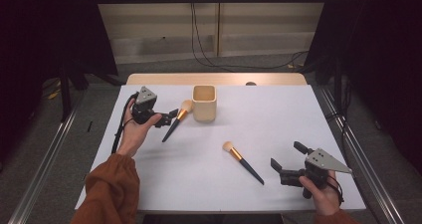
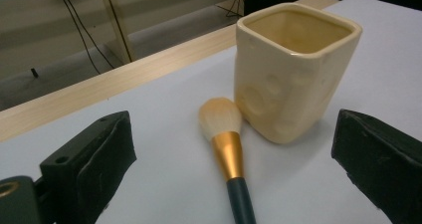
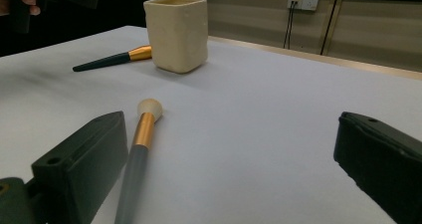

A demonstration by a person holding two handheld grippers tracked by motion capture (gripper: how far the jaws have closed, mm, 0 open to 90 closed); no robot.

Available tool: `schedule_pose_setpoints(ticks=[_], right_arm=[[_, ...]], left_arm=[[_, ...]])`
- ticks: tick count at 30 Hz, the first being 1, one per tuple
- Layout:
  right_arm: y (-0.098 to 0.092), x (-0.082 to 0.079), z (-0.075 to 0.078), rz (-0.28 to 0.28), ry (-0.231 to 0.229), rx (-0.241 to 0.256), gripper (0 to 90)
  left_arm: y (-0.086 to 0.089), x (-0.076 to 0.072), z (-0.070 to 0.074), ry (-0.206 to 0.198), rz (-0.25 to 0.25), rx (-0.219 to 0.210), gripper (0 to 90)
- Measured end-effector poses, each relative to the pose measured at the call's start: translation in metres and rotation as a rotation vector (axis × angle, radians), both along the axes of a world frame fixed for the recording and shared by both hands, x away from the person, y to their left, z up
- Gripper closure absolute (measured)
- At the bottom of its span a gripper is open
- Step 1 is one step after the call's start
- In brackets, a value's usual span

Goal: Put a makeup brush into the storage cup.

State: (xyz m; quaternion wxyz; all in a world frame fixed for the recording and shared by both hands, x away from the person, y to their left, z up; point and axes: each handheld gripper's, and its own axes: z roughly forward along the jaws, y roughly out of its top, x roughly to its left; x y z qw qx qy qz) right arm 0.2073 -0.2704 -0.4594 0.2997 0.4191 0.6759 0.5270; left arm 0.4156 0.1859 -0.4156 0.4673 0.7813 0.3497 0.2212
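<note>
So the setup is a white table (image 1: 209, 174) with a squarish cream ceramic cup (image 1: 204, 103) toward the far side and two makeup brushes with dark handles, gold ferrules and pale fluffy heads. One brush (image 1: 175, 120) lies just left of the cup, its bristles right up against the cup's wall, touching or nearly. The left gripper (image 1: 168, 116) sits over that brush's handle with its jaws spread wide, one either side, nothing clamped yet. The other brush (image 1: 242, 162) lies out in the middle of the table, near the right gripper (image 1: 287, 156), which is also wide open and empty.

My guess is these brushes weigh next to nothing, so lifting is easy, but the handle looks smooth and thin, so it could roll or slip out of a sloppy pinch. Bristles are soft and would just squash, so I'd grab mid-handle or just below the gold band. The cup looks heavy enough to stay put, but it's ceramic, so no bumping it.
</note>
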Motion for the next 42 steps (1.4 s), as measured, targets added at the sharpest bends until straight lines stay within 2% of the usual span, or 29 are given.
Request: schedule_pose_setpoints(ticks=[3, 5, 7, 12, 13, 14, 16, 17, 19, 22, 23, 24, 27, 29, 30, 32, 33, 35, 36, 37, 38, 40, 41, 42], right_arm=[[-0.001, 0.000, 0.000, 0.002, 0.003, -0.001, 0.4], [-0.001, 0.000, 0.000, -0.001, 0.004, 0.004, 0.4], [-0.001, 0.000, 0.000, -0.001, 0.004, 0.004, 0.4], [-0.001, 0.000, -0.001, -0.001, 0.005, 0.003, 0.4], [-0.001, 0.000, -0.001, -0.001, 0.005, 0.003, 0.4], [-0.001, 0.000, -0.001, -0.001, 0.004, 0.004, 0.4], [-0.001, 0.000, -0.001, -0.001, 0.005, 0.003, 0.4], [-0.001, 0.000, -0.001, 0.000, 0.006, 0.000, 0.4], [-0.001, 0.000, -0.001, 0.001, 0.007, 0.000, 0.4], [-0.001, 0.000, -0.001, 0.002, 0.006, 0.002, 0.4], [-0.001, 0.000, -0.001, 0.002, 0.007, 0.002, 0.4], [-0.001, 0.000, -0.001, 0.003, 0.008, 0.001, 0.4], [-0.001, 0.001, -0.001, 0.011, 0.018, -0.001, 0.3], [-0.001, 0.001, -0.002, 0.013, 0.020, -0.001, 0.4], [-0.001, 0.001, -0.002, 0.012, 0.020, -0.002, 0.4], [0.000, 0.001, -0.002, 0.015, 0.020, -0.001, 0.3], [0.000, 0.001, -0.002, 0.017, 0.019, -0.005, 0.3], [0.000, 0.000, -0.002, 0.019, 0.020, -0.005, 0.3], [-0.001, 0.000, -0.002, 0.019, 0.021, -0.005, 0.3], [-0.001, 0.000, -0.002, 0.019, 0.020, -0.005, 0.3], [-0.001, 0.000, -0.002, 0.021, 0.021, -0.005, 0.3], [-0.001, 0.001, -0.002, 0.023, 0.022, -0.006, 0.4], [-0.001, 0.001, -0.002, 0.024, 0.024, -0.005, 0.3], [-0.001, 0.001, -0.002, 0.025, 0.024, -0.004, 0.4]], left_arm=[[0.000, 0.004, 0.000, 0.016, -0.005, 0.010, 3.1], [-0.003, 0.009, 0.002, 0.050, -0.005, 0.011, 3.2], [-0.003, 0.010, 0.002, 0.049, -0.008, 0.023, 3.2], [-0.013, 0.016, 0.003, 0.100, -0.026, 0.069, 3.3], [-0.013, 0.016, 0.003, 0.100, -0.026, 0.069, 3.4], [-0.015, 0.020, 0.004, 0.102, -0.022, 0.089, 3.4], [-0.016, 0.021, 0.005, 0.108, -0.024, 0.090, 3.4], [-0.019, 0.026, 0.006, 0.125, -0.022, 0.109, 3.5], [-0.020, 0.028, 0.006, 0.129, -0.019, 0.113, 3.5], [-0.022, 0.034, 0.006, 0.161, -0.018, 0.134, 3.8], [-0.022, 0.038, 0.005, 0.187, -0.019, 0.164, 3.8], [-0.023, 0.039, 0.004, 0.195, -0.018, 0.164, 3.9], [-0.027, 0.042, 0.003, 0.235, -0.040, 0.206, 4.1], [-0.031, 0.044, 0.002, 0.275, -0.053, 0.221, 4.1], [-0.032, 0.045, 0.001, 0.286, -0.051, 0.228, 4.2], [-0.035, 0.048, -0.001, 0.310, -0.049, 0.269, 4.0], [-0.035, 0.048, -0.001, 0.310, -0.049, 0.269, 3.9], [-0.036, 0.055, -0.005, 0.388, -0.061, 0.319, 3.9], [-0.036, 0.057, -0.005, 0.412, -0.059, 0.332, 4.2], [-0.036, 0.057, -0.005, 0.412, -0.059, 0.332, 4.0], [-0.036, 0.061, -0.008, 0.442, -0.050, 0.347, 4.0], [-0.036, 0.062, -0.008, 0.454, -0.039, 0.354, 4.1], [-0.036, 0.064, -0.011, 0.481, -0.033, 0.366, 4.1], [-0.036, 0.064, -0.011, 0.481, -0.033, 0.366, 4.1]])
